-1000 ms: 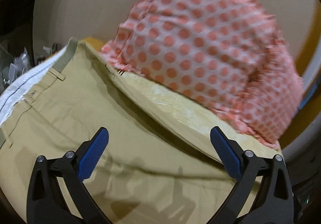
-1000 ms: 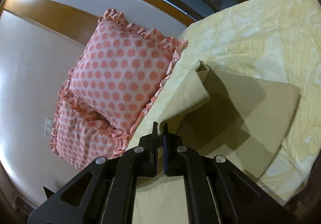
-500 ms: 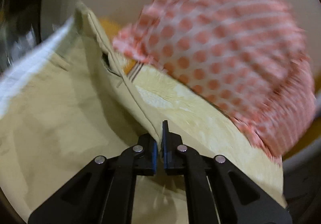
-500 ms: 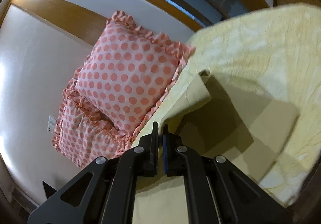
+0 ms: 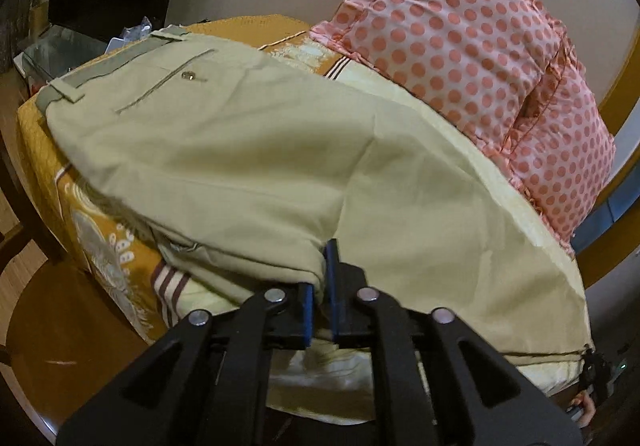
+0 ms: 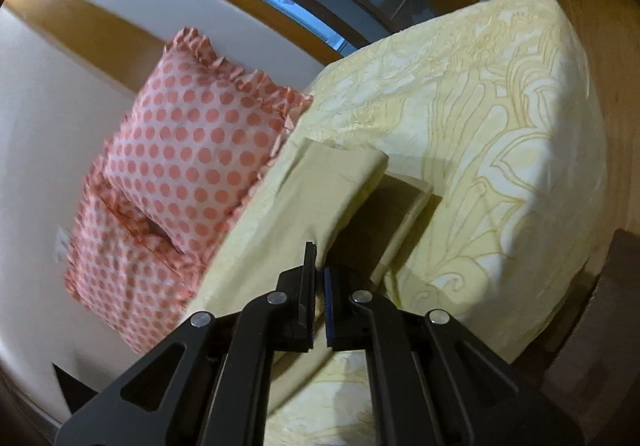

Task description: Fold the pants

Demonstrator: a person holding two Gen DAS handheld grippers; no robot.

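Pinching the khaki pants (image 5: pixel 248 166) with both grippers, left gripper (image 5: pixel 323 278) clamped on a folded edge, right gripper (image 6: pixel 319 286) closed on the leg fabric. Draped over the bed (image 6: pixel 500 134) beside the polka-dot pillow (image 5: pixel 452 30). Risks slipping or a skewed fold if pulled unevenly.

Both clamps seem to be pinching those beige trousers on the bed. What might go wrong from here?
The left gripper pinches only a thin fold of the pants, so the cloth might slip out.

The waistband end lies near the bed's edge; a pull might drag it off.

The right gripper holds a raised leg close to the dotted pillows, which it might brush.
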